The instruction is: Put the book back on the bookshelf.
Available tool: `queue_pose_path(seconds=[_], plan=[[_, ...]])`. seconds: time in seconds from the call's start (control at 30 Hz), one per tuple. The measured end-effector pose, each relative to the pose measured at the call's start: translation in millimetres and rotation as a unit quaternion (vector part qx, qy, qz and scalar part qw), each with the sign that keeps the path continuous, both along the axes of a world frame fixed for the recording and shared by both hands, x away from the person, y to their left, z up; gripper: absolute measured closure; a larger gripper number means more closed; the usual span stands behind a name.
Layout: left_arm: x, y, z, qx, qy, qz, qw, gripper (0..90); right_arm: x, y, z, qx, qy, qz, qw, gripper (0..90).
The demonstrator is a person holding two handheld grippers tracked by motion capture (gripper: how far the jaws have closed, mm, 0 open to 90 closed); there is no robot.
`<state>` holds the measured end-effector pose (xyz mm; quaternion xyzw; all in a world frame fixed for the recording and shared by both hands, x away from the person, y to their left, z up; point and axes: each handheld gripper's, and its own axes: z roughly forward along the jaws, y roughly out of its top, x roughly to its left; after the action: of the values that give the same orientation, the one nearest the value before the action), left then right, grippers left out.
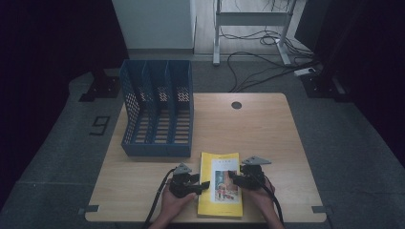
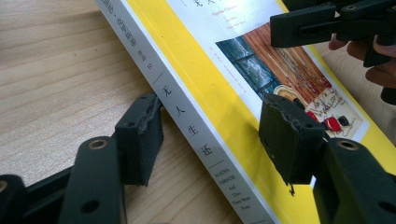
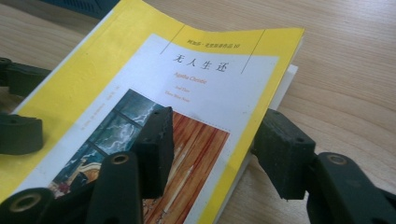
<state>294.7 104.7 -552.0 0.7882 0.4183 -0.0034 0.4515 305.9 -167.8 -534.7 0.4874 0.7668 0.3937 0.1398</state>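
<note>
Book [image 1: 220,185] lies flat on the bench [image 1: 267,129], outside the blue file rack [image 1: 157,112]; both grippers' jaws straddle its edges, spread, not yet pinching.

Yellow paperback book [image 1: 220,191] with white spine and a coloured picture, seemingly a window; blue perforated file rack [image 1: 157,107]; pale woodgrain table [image 1: 258,129].

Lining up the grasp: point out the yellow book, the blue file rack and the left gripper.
yellow book [image 1: 220,202], high view, lower cover.
blue file rack [image 1: 156,149], high view, front wall.
left gripper [image 2: 210,128], left gripper view, midway between jaws.
</note>
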Motion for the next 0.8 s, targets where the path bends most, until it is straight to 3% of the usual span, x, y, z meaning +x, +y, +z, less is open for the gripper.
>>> queue_pose_path(seconds=[0.07,0.27,0.57,0.8], plan=[[0.1,0.0,0.0,-0.001,0.000,0.000,1.0000,39.6,0.6,0.3,-1.3,-0.009,0.005,-0.005,0.9999,43.6],[0.3,0.4,-0.1,-0.001,0.001,-0.001,1.0000,39.6,2.2,-4.3,-6.2,0.019,0.018,-0.010,0.9996,43.9],[1.5,2.9,-0.7,-0.011,0.008,0.002,0.9999,41.8,-1.5,-2.0,-7.4,0.017,0.000,-0.012,0.9998,47.3],[2.5,4.9,-1.8,-0.025,0.016,0.003,0.9995,43.2,-2.1,-1.2,-7.2,0.018,0.003,-0.007,0.9998,48.0]])
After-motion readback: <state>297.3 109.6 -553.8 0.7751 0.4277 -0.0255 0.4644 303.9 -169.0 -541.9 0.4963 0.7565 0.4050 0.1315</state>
